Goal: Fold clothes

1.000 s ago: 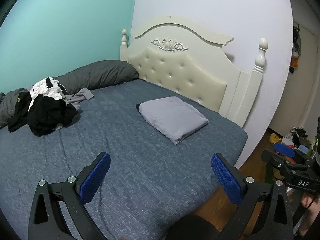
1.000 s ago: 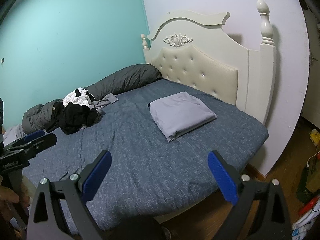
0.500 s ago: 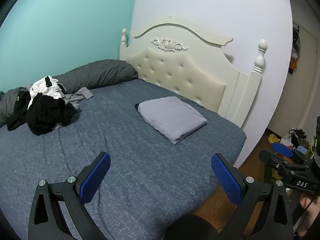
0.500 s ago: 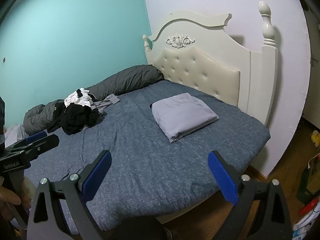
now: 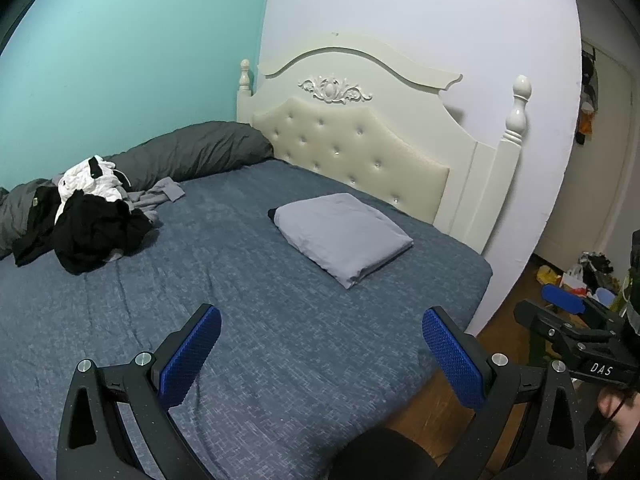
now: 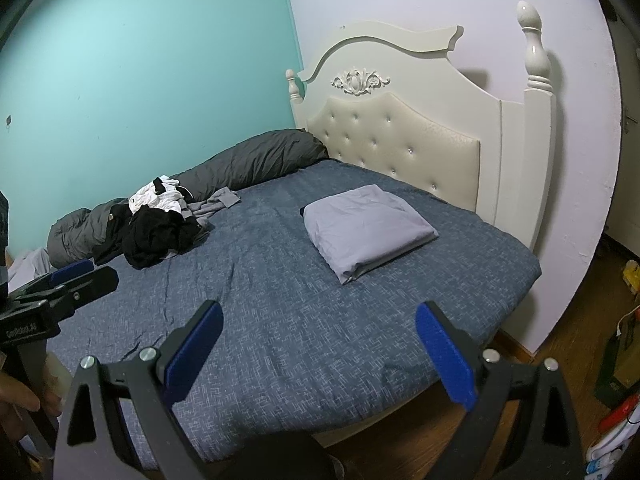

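A heap of unfolded black, white and grey clothes (image 5: 96,220) (image 6: 160,224) lies at the far left of the blue bed (image 5: 240,320) (image 6: 280,300). One folded light-grey garment (image 5: 344,236) (image 6: 368,228) rests near the headboard. My left gripper (image 5: 320,344) hangs open above the bed's near part, holding nothing. My right gripper (image 6: 318,344) is open and empty too, over the bed's near edge. Each gripper also shows at the edge of the other's view: the right one (image 5: 568,312), the left one (image 6: 60,284).
A cream tufted headboard (image 5: 360,144) (image 6: 408,136) with posts backs the bed. A rolled dark grey duvet (image 5: 192,156) (image 6: 256,164) lies along the turquoise wall. Wooden floor with clutter (image 5: 580,276) (image 6: 616,356) is to the right. A hand (image 6: 16,400) holds the left gripper.
Both cameras have shifted slightly, so the bed and clothes sit a bit differently in view. Both grippers stay open and empty; the clothes have not moved.
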The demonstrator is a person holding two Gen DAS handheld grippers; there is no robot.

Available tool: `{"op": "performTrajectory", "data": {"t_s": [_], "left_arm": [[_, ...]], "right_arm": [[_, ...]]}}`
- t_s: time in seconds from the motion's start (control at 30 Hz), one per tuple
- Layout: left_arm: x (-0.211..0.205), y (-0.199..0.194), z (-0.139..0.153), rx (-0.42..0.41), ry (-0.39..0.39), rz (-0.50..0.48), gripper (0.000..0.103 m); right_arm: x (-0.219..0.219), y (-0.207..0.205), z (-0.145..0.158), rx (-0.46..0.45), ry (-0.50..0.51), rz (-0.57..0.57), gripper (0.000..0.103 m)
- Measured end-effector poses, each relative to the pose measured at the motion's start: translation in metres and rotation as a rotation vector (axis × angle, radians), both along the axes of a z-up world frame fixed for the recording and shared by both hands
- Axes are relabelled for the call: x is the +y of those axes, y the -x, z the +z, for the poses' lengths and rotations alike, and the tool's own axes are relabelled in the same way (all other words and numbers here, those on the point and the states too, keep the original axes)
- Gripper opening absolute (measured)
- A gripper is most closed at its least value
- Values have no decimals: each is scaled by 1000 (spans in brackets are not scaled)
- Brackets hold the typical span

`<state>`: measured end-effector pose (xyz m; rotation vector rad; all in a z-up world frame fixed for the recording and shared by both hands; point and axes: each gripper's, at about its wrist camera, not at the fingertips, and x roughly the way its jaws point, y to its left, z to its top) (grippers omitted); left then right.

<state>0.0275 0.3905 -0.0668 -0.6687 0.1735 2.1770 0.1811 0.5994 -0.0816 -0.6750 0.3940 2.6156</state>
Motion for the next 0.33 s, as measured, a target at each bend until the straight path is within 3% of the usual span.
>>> {"op": "performTrajectory", "data": {"t_s": [0.33], "left_arm": [[0,-2,-2,0,-14,-16,103]], "right_arm": [[1,0,-4,-4,5,-6,98]]}}
